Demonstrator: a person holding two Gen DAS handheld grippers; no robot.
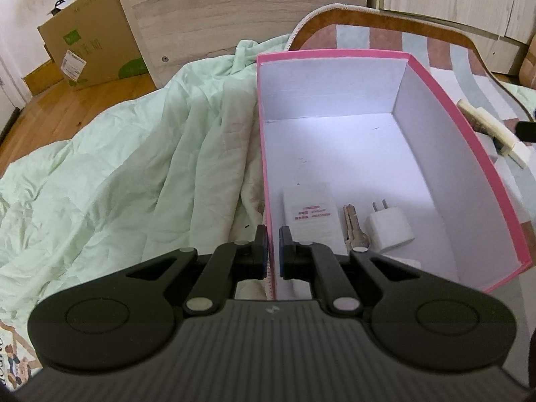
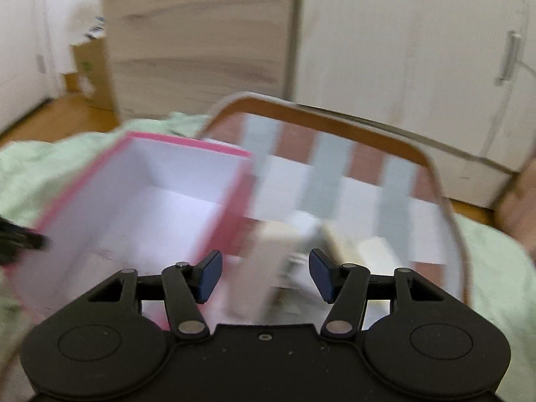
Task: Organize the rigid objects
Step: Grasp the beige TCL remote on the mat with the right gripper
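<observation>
**Left jaws pinched on the box wall, right jaws spread over the mat**

My left gripper (image 1: 274, 251) is clamped on the near left wall of the pink box (image 1: 469, 154), one finger outside the rim and one inside, the pads closed down on the thin cardboard. The box sits open-topped, its left wall running just beside the rumpled green blanket (image 1: 117, 167) and its right wall over the striped mat (image 1: 445, 43).

Inside, everything is crowded into the near corner by my left fingers: a white card with red print (image 1: 310, 207), a metal key (image 1: 353, 231) beside it, and a white plug adapter (image 1: 390, 231) touching or nearly touching the key. The far part of the floor is bare white.

My right gripper (image 2: 265, 276) is open, nothing pressed between its pads. Below it the view is badly smeared; I can make out pale objects (image 2: 294, 234) on the mat just right of the box's pink edge, but not what they are. From the left camera, a cream-coloured brush-like item (image 1: 485, 124) lies on the mat beyond the right wall, a dark tip (image 1: 526, 130) at its end.
</observation>
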